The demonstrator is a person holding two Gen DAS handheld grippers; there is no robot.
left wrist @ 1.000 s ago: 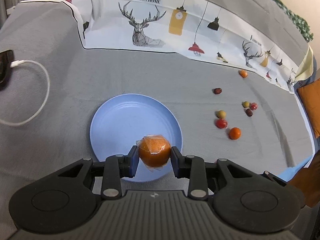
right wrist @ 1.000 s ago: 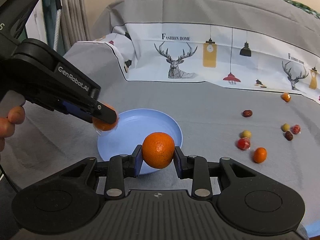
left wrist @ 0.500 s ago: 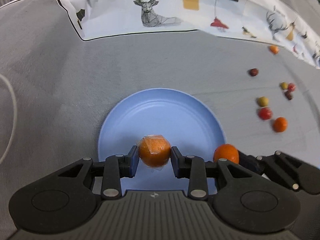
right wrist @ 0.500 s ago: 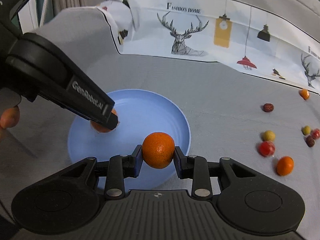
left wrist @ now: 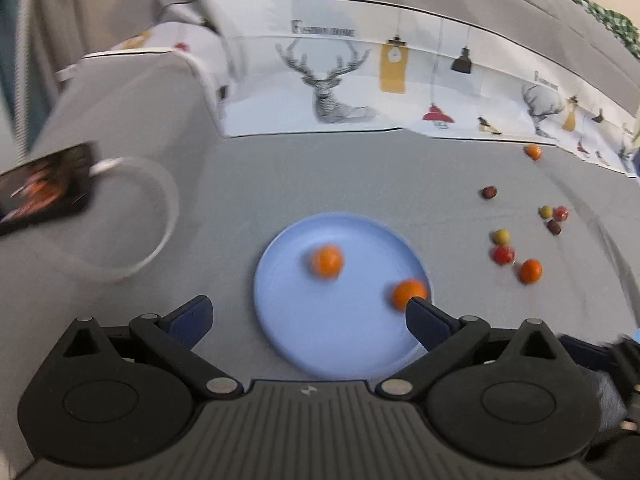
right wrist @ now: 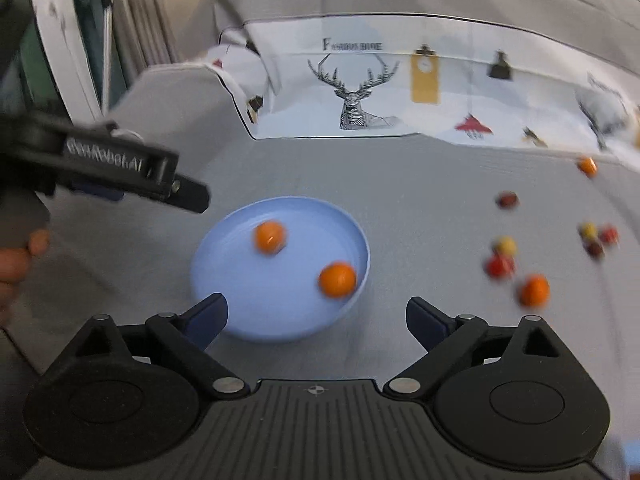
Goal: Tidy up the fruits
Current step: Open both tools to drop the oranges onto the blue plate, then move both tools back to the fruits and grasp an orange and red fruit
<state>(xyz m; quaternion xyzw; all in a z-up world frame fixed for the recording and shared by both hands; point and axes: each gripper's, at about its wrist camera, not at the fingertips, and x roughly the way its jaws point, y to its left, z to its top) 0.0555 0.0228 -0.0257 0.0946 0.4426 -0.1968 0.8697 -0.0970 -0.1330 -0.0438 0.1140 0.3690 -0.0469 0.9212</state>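
Lying beyond both tools (left wrist: 308,316) (right wrist: 316,316): oranges (right wrist: 270,236).

Both claws (left wrist: 308,316) (right wrist: 316,316) opening, empty

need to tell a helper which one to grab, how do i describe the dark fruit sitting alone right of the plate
Start at the blue plate on the grey cloth, then look to its right, towards the deer-print fabric. There a dark reddish-brown fruit lies by itself, nearer than the lone small orange. The other dark fruit touches a cluster; this one has no neighbour.
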